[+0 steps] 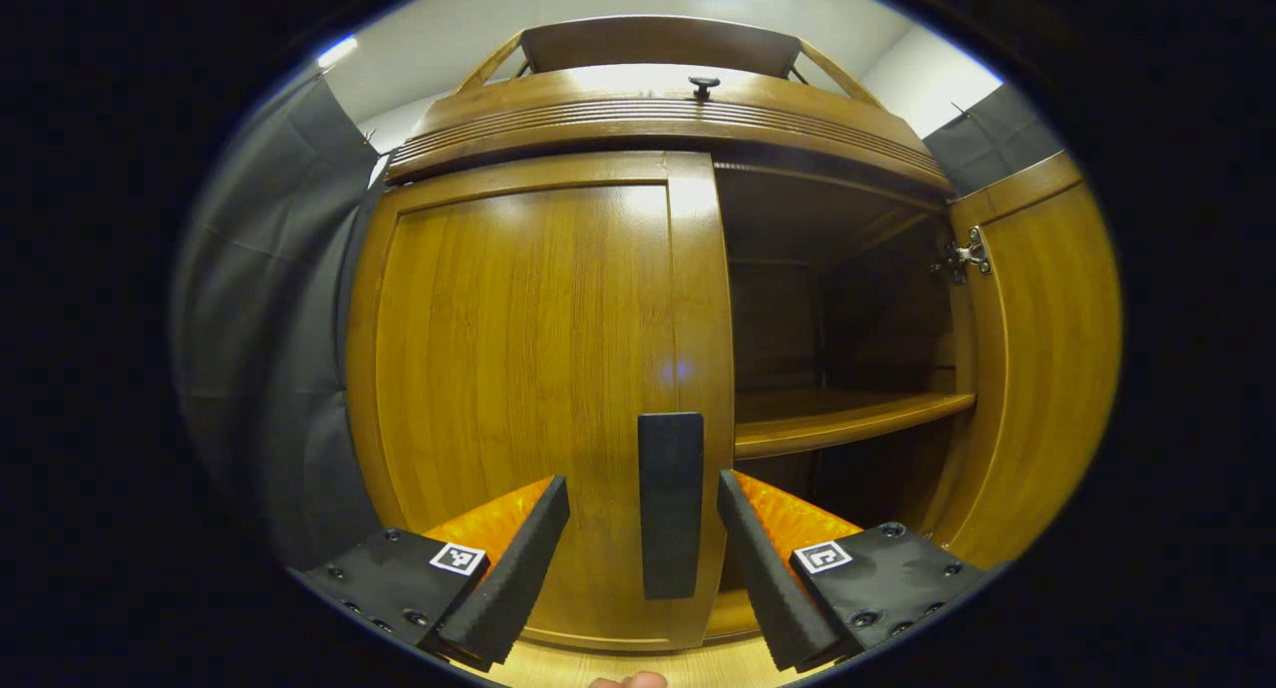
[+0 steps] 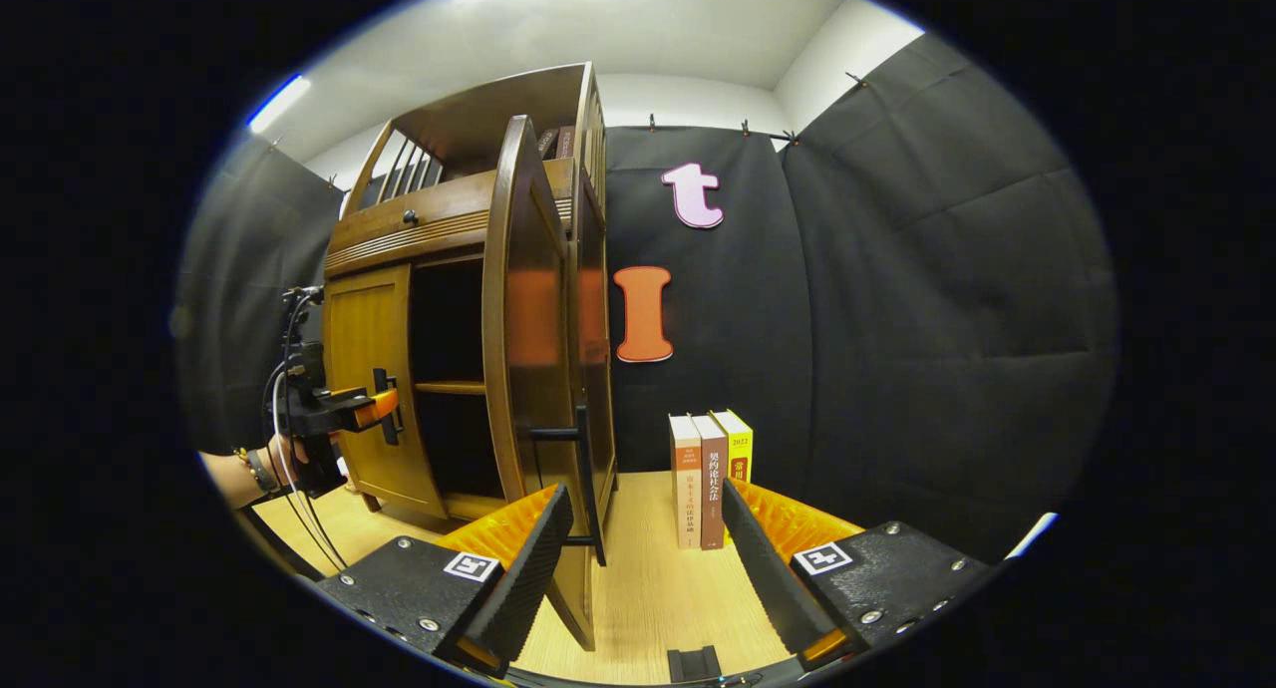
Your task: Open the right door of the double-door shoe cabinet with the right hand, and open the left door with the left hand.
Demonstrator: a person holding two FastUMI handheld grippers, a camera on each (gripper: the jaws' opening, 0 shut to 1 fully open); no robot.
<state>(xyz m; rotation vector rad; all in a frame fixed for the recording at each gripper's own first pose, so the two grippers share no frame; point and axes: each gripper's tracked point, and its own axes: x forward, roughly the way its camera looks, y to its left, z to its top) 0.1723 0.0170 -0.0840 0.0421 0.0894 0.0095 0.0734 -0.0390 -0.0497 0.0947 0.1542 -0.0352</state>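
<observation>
Shoe cabinet (image 1: 638, 120) fills mid-frame: right door (image 1: 1037, 369) swung open, shelf (image 1: 847, 419) bare, left door (image 1: 528, 369) closed. Left gripper (image 1: 643, 543) gapes around its handle (image 1: 670, 504), gripping nothing; right gripper (image 2: 646, 558) open, empty.

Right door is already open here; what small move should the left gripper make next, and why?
Probably close the left gripper on the left door's handle: its fingers are open either side of the handle, the left door is shut, and the right door stands open.
</observation>
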